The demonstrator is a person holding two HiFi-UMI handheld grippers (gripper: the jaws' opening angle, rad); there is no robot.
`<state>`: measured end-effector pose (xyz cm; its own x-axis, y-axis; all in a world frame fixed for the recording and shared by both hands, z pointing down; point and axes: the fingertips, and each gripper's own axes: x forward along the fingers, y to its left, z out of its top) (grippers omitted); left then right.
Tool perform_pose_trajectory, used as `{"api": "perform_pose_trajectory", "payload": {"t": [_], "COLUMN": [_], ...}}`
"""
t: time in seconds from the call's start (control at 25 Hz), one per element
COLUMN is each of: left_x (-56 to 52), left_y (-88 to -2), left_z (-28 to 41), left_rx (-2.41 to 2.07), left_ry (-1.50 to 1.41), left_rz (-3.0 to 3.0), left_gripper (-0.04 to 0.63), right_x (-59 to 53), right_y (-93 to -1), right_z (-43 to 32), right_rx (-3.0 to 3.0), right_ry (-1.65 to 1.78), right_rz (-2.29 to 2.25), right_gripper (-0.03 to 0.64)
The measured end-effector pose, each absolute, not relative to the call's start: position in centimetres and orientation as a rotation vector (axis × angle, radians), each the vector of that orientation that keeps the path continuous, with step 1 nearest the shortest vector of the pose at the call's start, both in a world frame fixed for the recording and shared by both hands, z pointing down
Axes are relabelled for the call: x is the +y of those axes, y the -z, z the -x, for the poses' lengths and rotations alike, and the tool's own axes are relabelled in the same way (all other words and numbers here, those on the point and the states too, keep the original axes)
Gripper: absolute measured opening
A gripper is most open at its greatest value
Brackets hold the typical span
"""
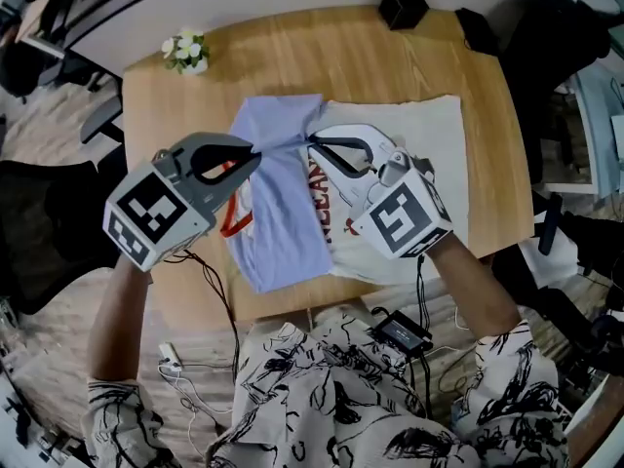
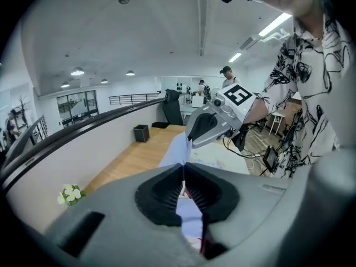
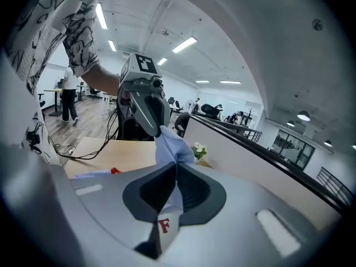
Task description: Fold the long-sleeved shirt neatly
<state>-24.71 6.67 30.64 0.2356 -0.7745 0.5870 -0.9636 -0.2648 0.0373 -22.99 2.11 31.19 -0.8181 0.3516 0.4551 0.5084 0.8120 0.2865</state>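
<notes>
Head view: looked steeply down on a wooden desk [image 1: 166,105] with the long-sleeved shirt [image 1: 283,232] lying across its middle. Showed a lavender part of the shirt on the left, lapped over a white part with red print on the right. Found the left gripper [image 1: 257,153] above the shirt's left side and the right gripper [image 1: 313,142] above its right side, tips near each other over the lavender part's far edge. Saw a strip of lavender cloth drawn between the two tips. Caught white flowers [image 1: 185,52] at the desk's far left corner and a black box [image 1: 403,6] at its far edge.

Left gripper view: showed the jaws of the left gripper [image 2: 183,167] closed on a fold of lavender cloth. Saw that cloth running on to the tip of the right gripper [image 2: 191,142] just beyond, with the desk below.

Right gripper view: showed the jaws of the right gripper [image 3: 176,164] closed on the shirt too, lavender cloth bunched at the tips. Made out white cloth with a red letter [image 3: 164,225] behind the jaws. Found the left gripper [image 3: 159,128] pinching the same cloth just beyond.
</notes>
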Motion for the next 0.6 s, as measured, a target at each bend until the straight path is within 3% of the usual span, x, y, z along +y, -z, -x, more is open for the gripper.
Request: {"api": "perform_pose_trajectory", "payload": {"t": [0.28,0.6], "left_x": [11.7,18.4], "left_y": [-31.9,-40.9], "left_z": [17.5,11.0], "left_rx": [-1.502,-1.308], "left_ry": [-0.760,-0.855], "left_rz": [-2.144,-2.114], "left_gripper": [0.020,0.020], "right_x": [7.5,14.3], "right_y": [-32.9,-41.6], "right_z": [16.5,9.7], "right_rx": [-2.603,-2.455], "right_ry": [0.468,0.410], "right_rz": [0.632,0.689], "right_gripper": [0.021,0.021]}}
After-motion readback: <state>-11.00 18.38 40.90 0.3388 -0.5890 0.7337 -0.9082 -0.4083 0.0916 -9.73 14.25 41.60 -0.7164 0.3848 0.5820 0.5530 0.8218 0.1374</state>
